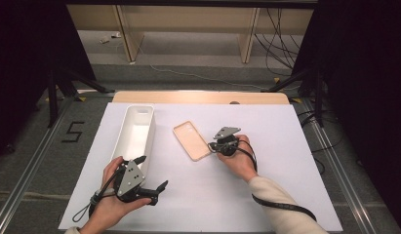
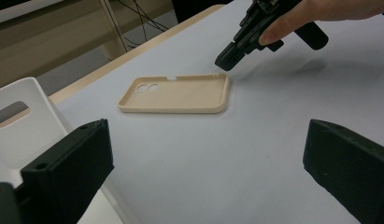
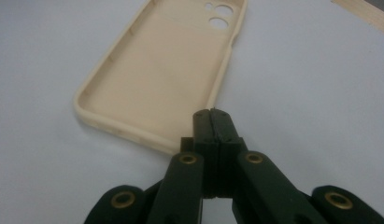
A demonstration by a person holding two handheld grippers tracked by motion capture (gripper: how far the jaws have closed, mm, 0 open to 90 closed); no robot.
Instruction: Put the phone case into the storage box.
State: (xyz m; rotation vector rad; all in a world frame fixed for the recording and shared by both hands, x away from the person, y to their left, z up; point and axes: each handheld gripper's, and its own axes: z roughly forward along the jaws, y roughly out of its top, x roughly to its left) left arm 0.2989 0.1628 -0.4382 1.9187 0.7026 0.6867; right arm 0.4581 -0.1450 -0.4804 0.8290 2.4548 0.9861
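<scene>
Beige phone case (image 1: 191,140) lies open side up mid-table on the white sheet (image 1: 266,195), just right of the white bin (image 1: 134,134). Right gripper (image 1: 211,146) has its jaws pressed together, empty, tips at the case's near right corner. Left gripper (image 1: 154,186) sits near the bin's front end, jaws spread wide, holding nothing

On the white worktop (image 1: 266,185) a beige phone case (image 1: 191,140) lies flat beside a long white bin (image 1: 135,134). The right gripper (image 1: 213,146) sits at the case's near corner. The left gripper (image 1: 156,187) hovers near the bin's front end, jaws spread.
</scene>
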